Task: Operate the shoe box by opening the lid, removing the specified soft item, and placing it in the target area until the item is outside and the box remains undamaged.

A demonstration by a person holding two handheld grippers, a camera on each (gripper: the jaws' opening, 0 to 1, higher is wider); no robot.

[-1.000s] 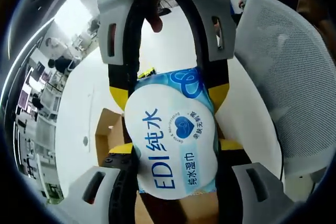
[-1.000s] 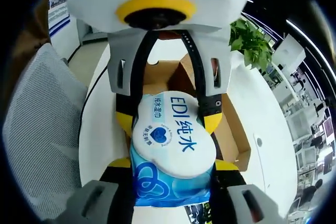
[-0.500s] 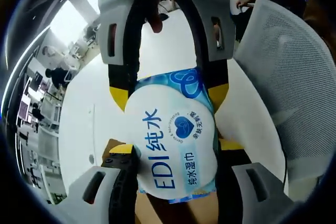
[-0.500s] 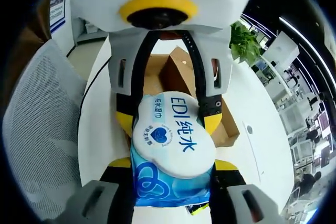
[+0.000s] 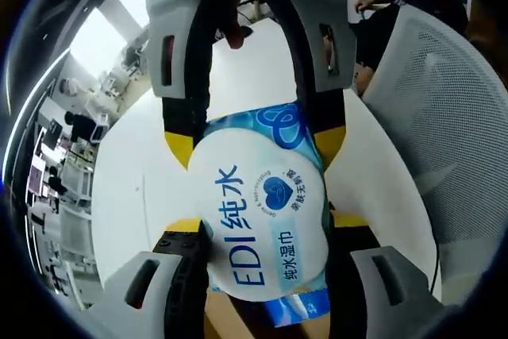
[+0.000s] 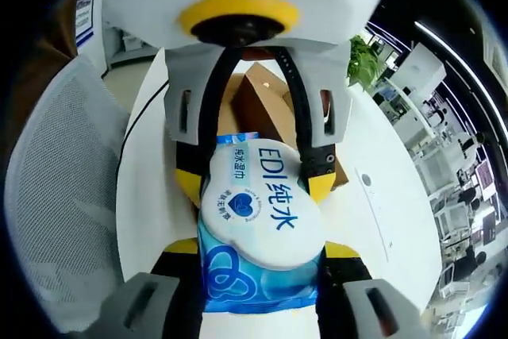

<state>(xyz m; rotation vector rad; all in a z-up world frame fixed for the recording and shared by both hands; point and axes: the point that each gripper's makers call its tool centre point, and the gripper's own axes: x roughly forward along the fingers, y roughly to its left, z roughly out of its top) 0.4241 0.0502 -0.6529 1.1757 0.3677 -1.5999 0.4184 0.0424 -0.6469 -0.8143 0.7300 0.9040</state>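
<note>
Receding beneath both cameras: shoe box, open on the white desk. Wet-wipes pack, out of the box, being pinched between left gripper and right gripper jaws. Transfer step underway; next, lowering onto the target area.

The wet-wipes pack reads "EDI 纯水".

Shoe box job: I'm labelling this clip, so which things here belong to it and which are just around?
Job:
wet-wipes pack, clamped between both grippers
left gripper
right gripper
cardboard shoe box
white table

Around:
mesh chair
potted plant
</note>
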